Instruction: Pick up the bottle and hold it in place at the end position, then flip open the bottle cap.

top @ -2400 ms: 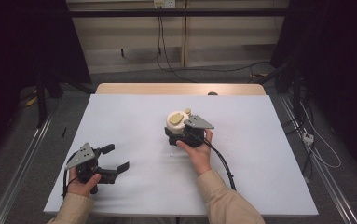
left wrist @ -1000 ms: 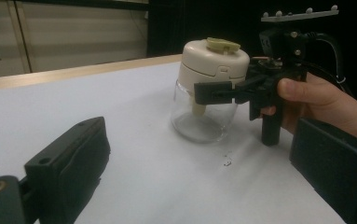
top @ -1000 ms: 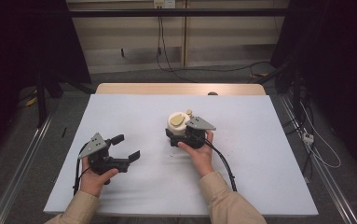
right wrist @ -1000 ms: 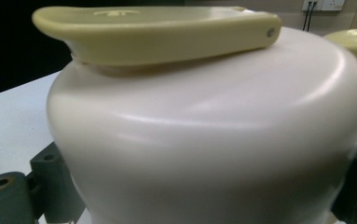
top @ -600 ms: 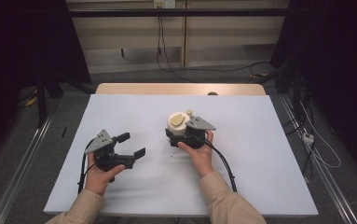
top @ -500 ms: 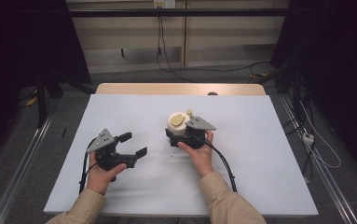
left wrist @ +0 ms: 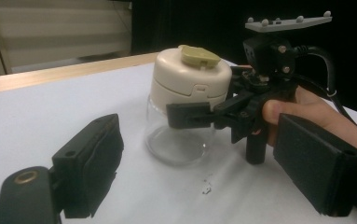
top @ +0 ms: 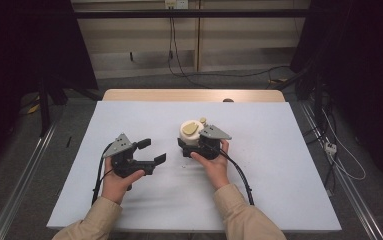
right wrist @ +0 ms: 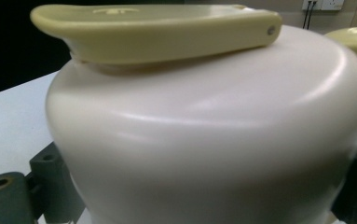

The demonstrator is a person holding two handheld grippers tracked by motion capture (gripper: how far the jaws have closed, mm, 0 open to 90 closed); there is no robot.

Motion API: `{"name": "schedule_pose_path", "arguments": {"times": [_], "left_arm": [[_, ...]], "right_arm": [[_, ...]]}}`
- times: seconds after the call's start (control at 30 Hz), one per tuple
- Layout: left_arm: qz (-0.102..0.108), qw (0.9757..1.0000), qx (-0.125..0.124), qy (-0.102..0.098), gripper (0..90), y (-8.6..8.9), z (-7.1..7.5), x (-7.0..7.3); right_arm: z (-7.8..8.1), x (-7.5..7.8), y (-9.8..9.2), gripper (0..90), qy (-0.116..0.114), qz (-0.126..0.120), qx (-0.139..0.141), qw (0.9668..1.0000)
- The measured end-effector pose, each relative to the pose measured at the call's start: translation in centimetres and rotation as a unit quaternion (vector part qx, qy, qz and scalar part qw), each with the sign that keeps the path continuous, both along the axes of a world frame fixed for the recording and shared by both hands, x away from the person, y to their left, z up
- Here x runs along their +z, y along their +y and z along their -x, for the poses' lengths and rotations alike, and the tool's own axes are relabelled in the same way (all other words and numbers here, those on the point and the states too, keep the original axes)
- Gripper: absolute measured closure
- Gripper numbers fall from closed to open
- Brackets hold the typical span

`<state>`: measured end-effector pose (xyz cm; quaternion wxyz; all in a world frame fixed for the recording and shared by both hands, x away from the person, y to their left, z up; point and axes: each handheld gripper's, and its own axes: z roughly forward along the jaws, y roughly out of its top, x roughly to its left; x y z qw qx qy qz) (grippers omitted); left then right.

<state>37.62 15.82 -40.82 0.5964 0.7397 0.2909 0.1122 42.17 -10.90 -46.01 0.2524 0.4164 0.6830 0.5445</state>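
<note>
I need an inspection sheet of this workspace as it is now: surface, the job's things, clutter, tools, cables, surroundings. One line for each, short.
Surface: white table top, wooden strip at the far edge.
Job's things: clear glass jar with cream lid and yellow-green flap, upright on the table.
Clutter: small specks near the jar's base.
Tools: right tool shut on the jar just below its lid; left tool open, jaws spread, pointing toward the jar, apart from it.
Cables: black cable trails from the right tool.
Surroundings: dark curtains, floor cables, wall socket.
</note>
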Motion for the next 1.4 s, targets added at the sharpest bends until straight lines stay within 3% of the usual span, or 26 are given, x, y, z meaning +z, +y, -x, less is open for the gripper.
{"name": "schedule_pose_path", "arguments": {"times": [0.17,0.43,0.5,0.6,0.77,0.87,1.03,1.4], "left_arm": [[0.0,0.9999,-0.013,0.005,16.8,-0.9,-0.3,0.3],[-0.005,1.0,-0.003,0.007,25.6,-2.1,-1.3,0.8],[-0.003,0.9998,-0.006,0.017,30.5,-2.4,-1.7,0.8],[-0.017,0.9996,-0.005,0.021,37.5,-2.8,-2.1,0.7],[-0.032,0.9988,-0.021,0.03,65.3,-3.5,-2.4,0.5],[-0.03,0.9988,-0.016,0.036,73.5,-3.6,-2.5,0.5],[-0.028,0.9988,-0.008,0.039,78.8,-3.6,-2.8,0.8],[-0.039,0.9976,-0.019,0.054,88.2,-4.4,-3.3,1.0]], "right_arm": [[0.0,0.0,0.0,6.5,-0.001,0.001,0.001,1.0],[0.0,-0.1,0.0,6.5,-0.002,0.002,0.0,1.0],[0.0,-0.1,0.0,6.4,-0.002,0.002,0.0,1.0],[0.0,-0.1,0.0,6.4,-0.001,0.002,0.0,1.0],[0.0,-0.1,0.0,6.4,-0.002,0.002,0.0,1.0],[0.0,-0.1,0.1,6.3,-0.002,0.002,-0.001,1.0],[0.0,-0.1,0.0,6.2,-0.002,0.004,0.001,1.0],[0.0,-0.1,0.1,6.2,-0.002,0.004,-0.001,1.0]]}}
